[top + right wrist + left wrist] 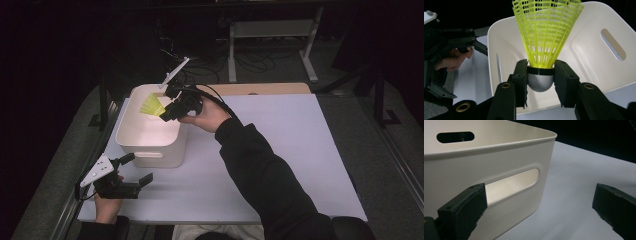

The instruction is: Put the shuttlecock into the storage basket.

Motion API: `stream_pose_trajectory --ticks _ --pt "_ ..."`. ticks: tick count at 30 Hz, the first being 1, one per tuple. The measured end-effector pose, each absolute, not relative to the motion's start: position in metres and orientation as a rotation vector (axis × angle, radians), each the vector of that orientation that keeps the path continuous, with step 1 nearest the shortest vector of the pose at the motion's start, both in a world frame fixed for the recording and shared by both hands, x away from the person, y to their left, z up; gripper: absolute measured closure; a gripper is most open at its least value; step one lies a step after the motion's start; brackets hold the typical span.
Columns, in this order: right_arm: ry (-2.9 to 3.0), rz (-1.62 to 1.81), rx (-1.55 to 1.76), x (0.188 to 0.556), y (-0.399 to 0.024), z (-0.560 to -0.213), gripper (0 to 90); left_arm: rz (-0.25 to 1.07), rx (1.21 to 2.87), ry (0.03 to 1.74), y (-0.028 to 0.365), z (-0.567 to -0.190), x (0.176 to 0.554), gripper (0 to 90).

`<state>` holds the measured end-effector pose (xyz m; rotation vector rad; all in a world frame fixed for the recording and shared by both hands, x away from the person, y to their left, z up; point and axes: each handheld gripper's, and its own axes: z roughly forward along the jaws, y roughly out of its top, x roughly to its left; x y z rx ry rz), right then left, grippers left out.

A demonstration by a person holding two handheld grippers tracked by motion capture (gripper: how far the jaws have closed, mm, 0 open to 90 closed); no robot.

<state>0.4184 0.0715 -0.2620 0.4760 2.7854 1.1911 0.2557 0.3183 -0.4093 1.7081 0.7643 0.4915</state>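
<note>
High view — shuttlecock (152, 106) above bin (131, 145) rim

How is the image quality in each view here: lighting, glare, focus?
High view: the white bin and table are brightly lit while the surroundings fall into darkness; the bin's interior is nearly washed out. Left gripper view: the near jaws are soft, the bin wall evenly lit. Right gripper view: the yellow shuttlecock is sharp in the right gripper, with a dull sheen on its grey cap.

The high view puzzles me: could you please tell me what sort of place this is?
Probably a lab recording bench, not a home: a white board as worktop, cables loose on the floor behind, a metal stand and dark surroundings.
</note>
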Motion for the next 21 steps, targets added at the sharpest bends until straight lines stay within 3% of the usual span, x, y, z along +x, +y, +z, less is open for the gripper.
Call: stream_pose_trajectory --ticks 21 --pt "2.85 1.128 0.453 0.421 0.091 -0.291 63.4 0.491 1.707 0.762 0.319 -0.409 0.256 0.0"
